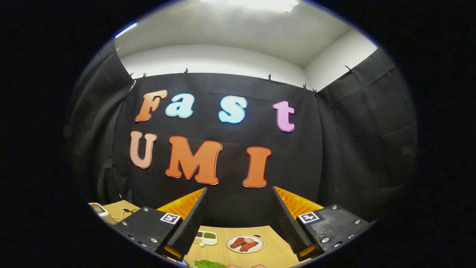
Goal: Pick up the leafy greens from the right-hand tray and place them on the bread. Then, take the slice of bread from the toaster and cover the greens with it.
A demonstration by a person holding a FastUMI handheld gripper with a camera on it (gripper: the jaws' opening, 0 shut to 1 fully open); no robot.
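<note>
My gripper is open, its two fingers spread wide and tilted up toward the booth wall, with nothing between them. Low between the fingers lies the wooden table. A bit of leafy greens peeks in at the table's near edge, close below the fingers. A pale rounded edge beside the greens is too cut off to identify. Beyond the left finger, a white appliance with a cord stands on the table; I cannot tell whether it is the toaster.
A white plate with reddish meat slices sits on the table between the fingers, further out. Left of it is a small white divided dish with dark and green fillings. The black cloth wall rises behind the table.
</note>
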